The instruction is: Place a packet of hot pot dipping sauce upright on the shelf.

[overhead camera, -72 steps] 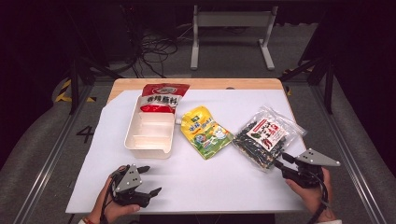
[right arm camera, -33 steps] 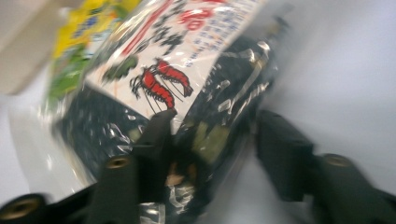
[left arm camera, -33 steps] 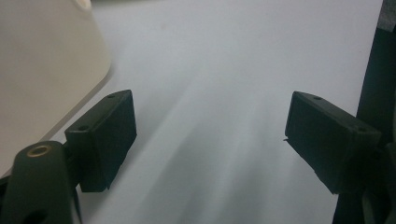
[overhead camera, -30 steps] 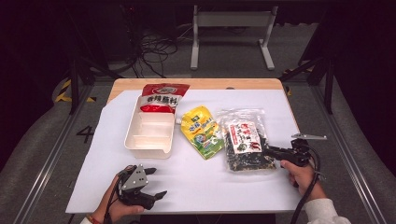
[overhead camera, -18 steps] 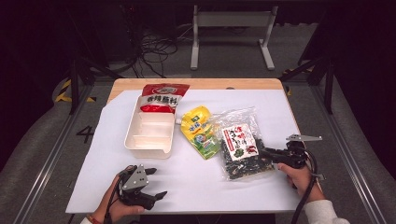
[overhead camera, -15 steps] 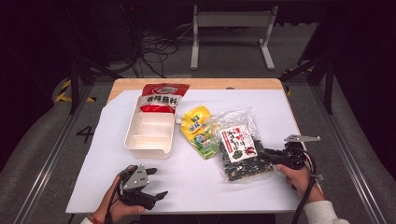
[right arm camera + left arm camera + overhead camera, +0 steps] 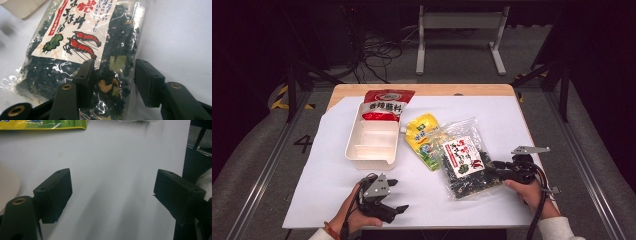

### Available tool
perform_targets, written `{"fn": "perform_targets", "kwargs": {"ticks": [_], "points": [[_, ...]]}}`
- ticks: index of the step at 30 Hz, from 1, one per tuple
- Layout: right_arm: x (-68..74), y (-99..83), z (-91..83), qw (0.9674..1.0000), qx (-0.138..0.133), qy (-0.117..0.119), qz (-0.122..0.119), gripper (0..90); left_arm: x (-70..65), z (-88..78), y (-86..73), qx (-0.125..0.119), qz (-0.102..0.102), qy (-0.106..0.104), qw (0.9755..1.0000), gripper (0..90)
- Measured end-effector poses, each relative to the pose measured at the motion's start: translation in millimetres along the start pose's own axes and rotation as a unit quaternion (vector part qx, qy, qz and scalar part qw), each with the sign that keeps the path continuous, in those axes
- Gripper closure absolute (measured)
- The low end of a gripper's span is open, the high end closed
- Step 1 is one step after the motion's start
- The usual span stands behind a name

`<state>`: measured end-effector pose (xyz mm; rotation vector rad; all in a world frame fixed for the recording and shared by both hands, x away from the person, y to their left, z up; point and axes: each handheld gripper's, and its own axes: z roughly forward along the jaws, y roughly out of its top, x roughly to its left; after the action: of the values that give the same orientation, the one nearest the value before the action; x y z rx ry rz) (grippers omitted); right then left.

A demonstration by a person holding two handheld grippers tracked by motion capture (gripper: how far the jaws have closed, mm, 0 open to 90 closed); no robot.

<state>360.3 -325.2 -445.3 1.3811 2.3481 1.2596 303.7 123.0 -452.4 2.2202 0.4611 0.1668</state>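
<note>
From above, the seaweed bag (image 7: 464,162) lies on the bench beside the yellow pouch (image 7: 424,140). The right tool (image 7: 113,75) view reveals its jaws, just opening, straddling the bag's edge without pressing. The left tool (image 7: 112,192) gapes empty.

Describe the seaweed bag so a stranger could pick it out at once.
On the white sheet covering the table, look right of the white tray and the yellow pouch. The seaweed bag lies by the right gripper, overlapping the pouch's edge. It alone is clear plastic, full of dark flakes, with a white label showing red shrimp.
</note>
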Motion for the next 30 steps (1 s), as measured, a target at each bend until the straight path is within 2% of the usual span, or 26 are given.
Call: {"fn": "perform_targets", "kwargs": {"ticks": [7, 14, 17, 19, 21, 22, 30], "points": [[3.4, 0.3, -0.7, 0.9998, 0.003, -0.010, -0.017, 46.7, 1.8, 25.0, 19.3, 0.004, -0.005, -0.016, 0.9999, 15.7], [9.6, -1.0, -3.0, 0.9989, 0.019, -0.020, -0.039, 43.6, 6.6, 46.0, 35.7, -0.004, -0.022, -0.028, 0.9993, 15.2], [11.4, -1.3, -3.7, 0.9984, 0.023, -0.023, -0.047, 42.9, 8.5, 52.6, 40.8, -0.002, -0.020, -0.026, 0.9994, 15.1], [13.3, -1.1, -4.1, 0.9979, 0.025, -0.028, -0.053, 42.9, 10.0, 56.2, 44.0, -0.001, -0.020, -0.018, 0.9996, 15.0], [15.5, -0.6, -4.2, 0.9973, 0.026, -0.034, -0.059, 42.9, 11.4, 59.4, 46.7, -0.001, -0.025, -0.010, 0.9996, 14.8], [15.8, -0.4, -4.0, 0.9971, 0.026, -0.036, -0.061, 42.8, 13.2, 61.2, 48.5, -0.003, -0.028, -0.013, 0.9995, 14.8], [12.9, -1.3, -3.4, 0.9979, 0.025, -0.032, -0.050, 38.5, 15.1, 70.7, 58.8, -0.016, -0.031, -0.035, 0.9988, 15.5]]}}
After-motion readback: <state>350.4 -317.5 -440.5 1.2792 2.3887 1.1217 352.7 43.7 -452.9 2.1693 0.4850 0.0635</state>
